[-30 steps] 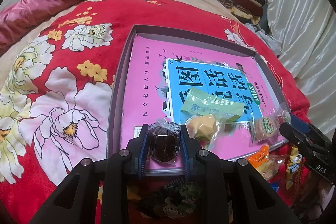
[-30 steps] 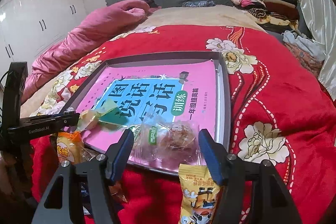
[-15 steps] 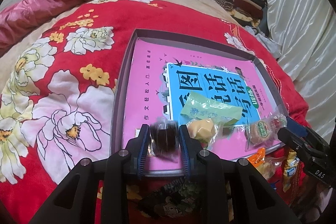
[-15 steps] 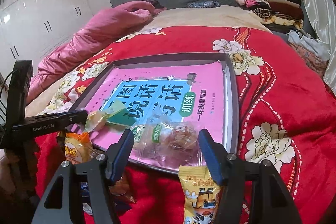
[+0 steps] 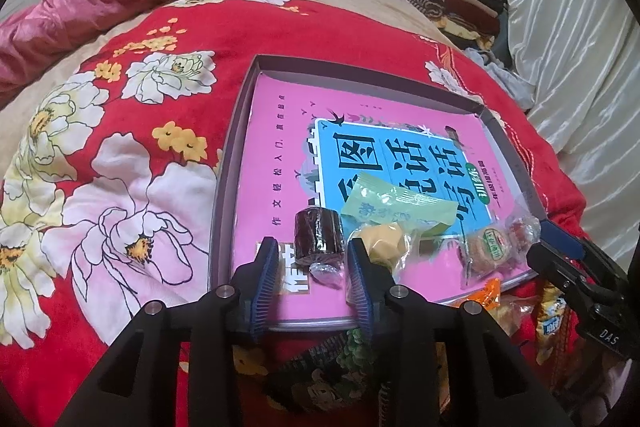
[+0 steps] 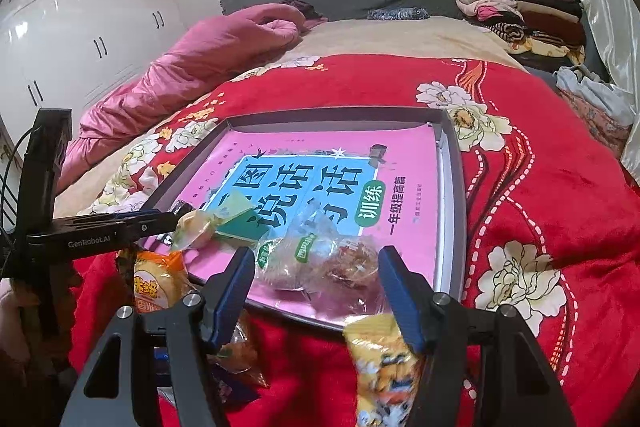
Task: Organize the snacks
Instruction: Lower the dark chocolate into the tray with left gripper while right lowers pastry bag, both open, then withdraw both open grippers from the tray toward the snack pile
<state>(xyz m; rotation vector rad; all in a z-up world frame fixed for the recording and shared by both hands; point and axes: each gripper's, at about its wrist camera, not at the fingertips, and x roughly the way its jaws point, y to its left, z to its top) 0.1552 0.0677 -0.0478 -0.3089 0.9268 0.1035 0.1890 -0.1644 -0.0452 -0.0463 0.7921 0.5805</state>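
Release step: left gripper (image 5: 312, 277) fingers have just been spreading; brown cake (image 5: 319, 235) lies free just ahead of them, in the tray (image 5: 224, 187). Right gripper (image 6: 316, 285) fingers spread, pinching nothing. Next: withdraw, fetch another snack.

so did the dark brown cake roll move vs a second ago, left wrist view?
Yes. The cake roll was clamped in the left gripper; the jaws have just been opening and it now lies free on the pink book, further up the cover, clear of both pads.
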